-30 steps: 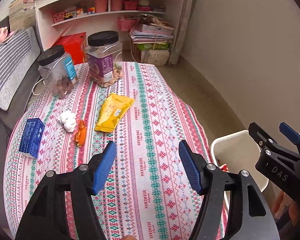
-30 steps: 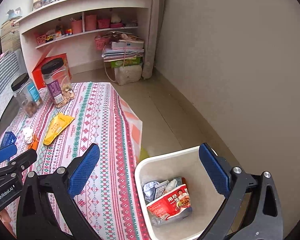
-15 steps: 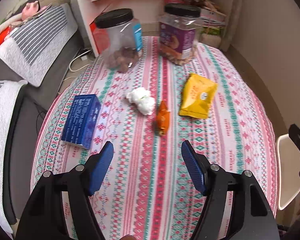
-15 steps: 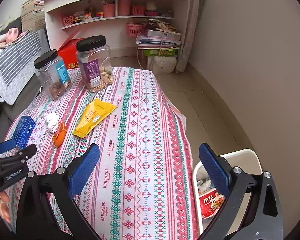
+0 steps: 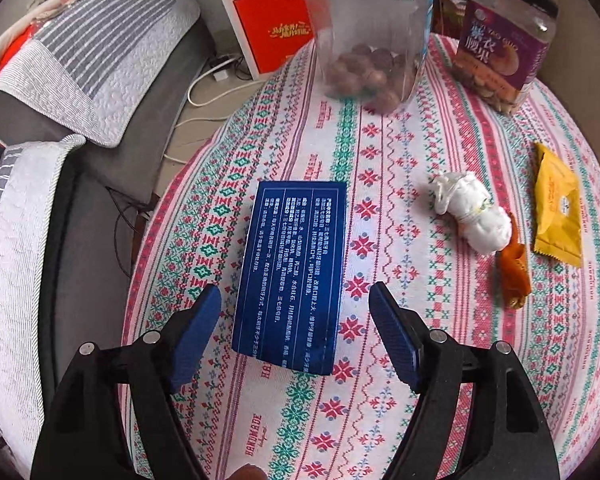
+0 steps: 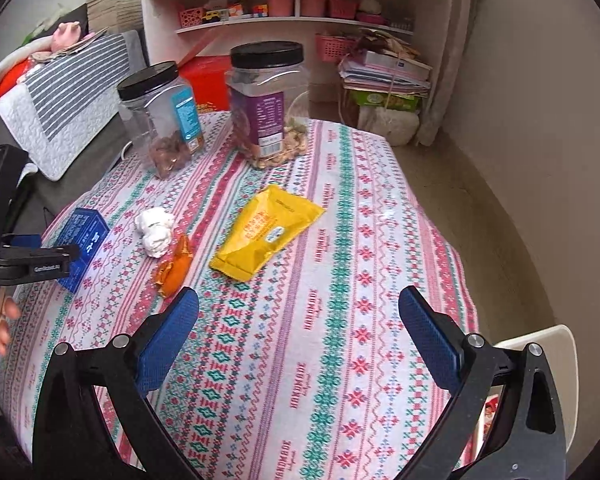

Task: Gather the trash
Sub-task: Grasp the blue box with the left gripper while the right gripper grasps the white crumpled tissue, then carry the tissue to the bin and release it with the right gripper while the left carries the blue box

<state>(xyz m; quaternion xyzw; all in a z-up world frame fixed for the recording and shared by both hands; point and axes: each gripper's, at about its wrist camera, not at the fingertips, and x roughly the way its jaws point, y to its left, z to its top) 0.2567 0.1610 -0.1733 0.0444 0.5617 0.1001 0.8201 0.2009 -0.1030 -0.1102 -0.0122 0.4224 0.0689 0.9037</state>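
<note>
On the patterned tablecloth [image 5: 380, 400] lie a blue box [image 5: 292, 272], a crumpled white tissue [image 5: 472, 212], an orange scrap [image 5: 514, 272] and a yellow snack packet [image 5: 558, 212]. My left gripper [image 5: 294, 290] points steeply down over the box's near end. Its jaws are opening, one pad on either side of the box, neither touching it. My right gripper [image 6: 299, 298] hangs open and empty over the cloth, short of the yellow packet [image 6: 266, 232], the orange scrap [image 6: 174, 266] and the tissue [image 6: 155, 230].
Two black-lidded plastic jars [image 6: 160, 116] [image 6: 268, 100] stand at the table's far end. A white bin [image 6: 556, 344] with wrappers sits on the floor at the lower right. A sofa with striped cushions [image 5: 80, 52] runs along the left, and shelves [image 6: 300, 20] stand behind.
My left gripper has swung left and dropped over the blue box, with its jaws wider. My right gripper has moved from above the bin to over the table.
</note>
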